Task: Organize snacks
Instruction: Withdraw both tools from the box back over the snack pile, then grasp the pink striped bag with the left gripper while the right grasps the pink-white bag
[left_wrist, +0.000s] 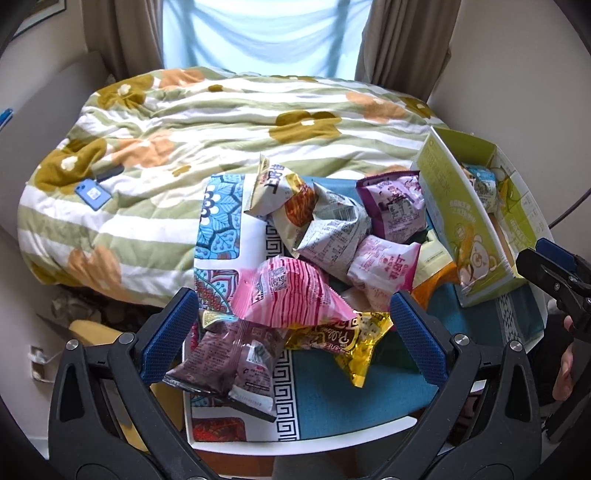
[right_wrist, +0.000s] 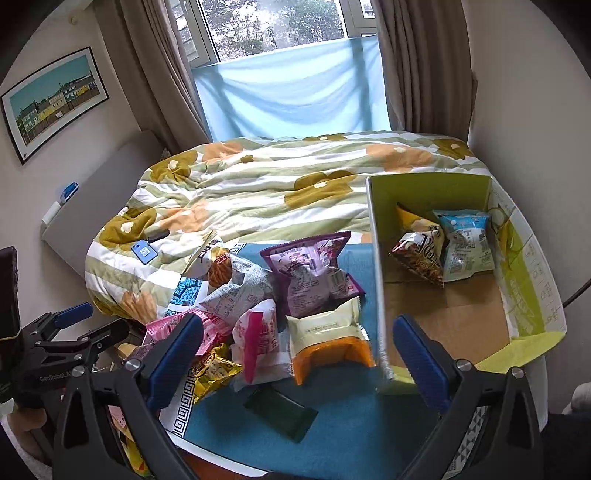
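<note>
A heap of snack bags lies on a small table with a patterned blue cloth (left_wrist: 332, 387). In the left wrist view my left gripper (left_wrist: 291, 341) is open over a pink striped bag (left_wrist: 288, 295), a yellow bag (left_wrist: 351, 339) and a dark purple bag (left_wrist: 229, 365). A green cardboard box (right_wrist: 517, 302) stands at the table's right and holds a blue-white bag (right_wrist: 465, 240) and an orange-brown bag (right_wrist: 421, 247). My right gripper (right_wrist: 295, 356) is open and empty near the box's front-left corner, above a cream-orange bag (right_wrist: 328, 339) and a dark green packet (right_wrist: 280, 410).
A bed with a green-striped floral quilt (left_wrist: 221, 122) lies behind the table, with a blue phone (left_wrist: 92, 192) on it. Curtains and a window stand at the back. A purple bag (right_wrist: 314, 273) and grey-white bags (right_wrist: 236, 291) fill the heap's far side.
</note>
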